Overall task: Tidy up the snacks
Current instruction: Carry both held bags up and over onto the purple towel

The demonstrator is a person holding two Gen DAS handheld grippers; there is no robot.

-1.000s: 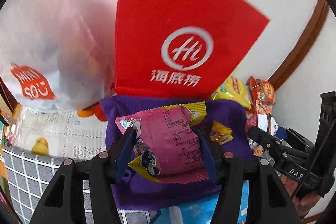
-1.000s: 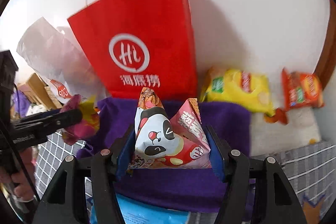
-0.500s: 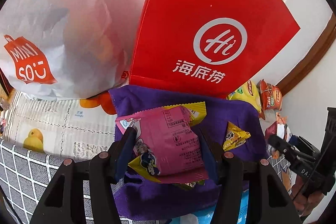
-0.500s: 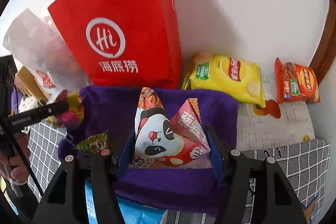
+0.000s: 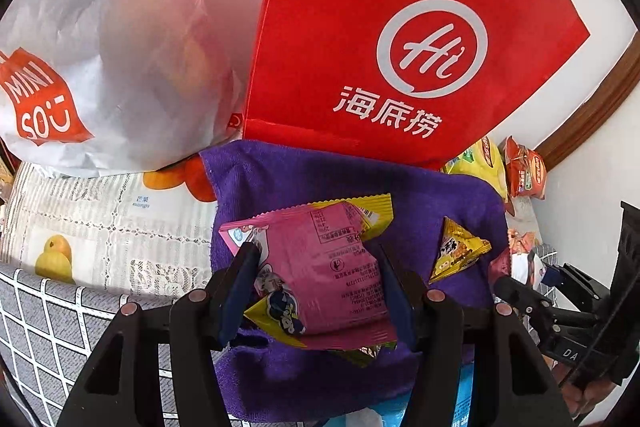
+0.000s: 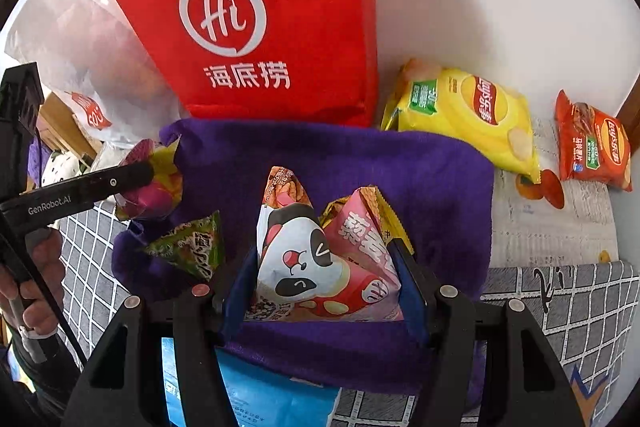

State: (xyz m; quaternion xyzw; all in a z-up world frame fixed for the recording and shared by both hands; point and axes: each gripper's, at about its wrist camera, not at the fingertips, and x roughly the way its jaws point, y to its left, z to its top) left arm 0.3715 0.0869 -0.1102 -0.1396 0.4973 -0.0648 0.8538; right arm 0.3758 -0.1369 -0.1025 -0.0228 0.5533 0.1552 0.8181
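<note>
Both hand-held grippers have sunk toward the purple cloth, snacks still clamped

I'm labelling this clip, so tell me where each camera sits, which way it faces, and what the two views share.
Left wrist: on the left gripper, facing steeply down at the pink packet it clamps; own fingers show.
Right wrist: on the right gripper, facing down at the panda packet it clamps; a hand shows.
Shared: purple cloth, red bag, and each other's gripper.
</note>
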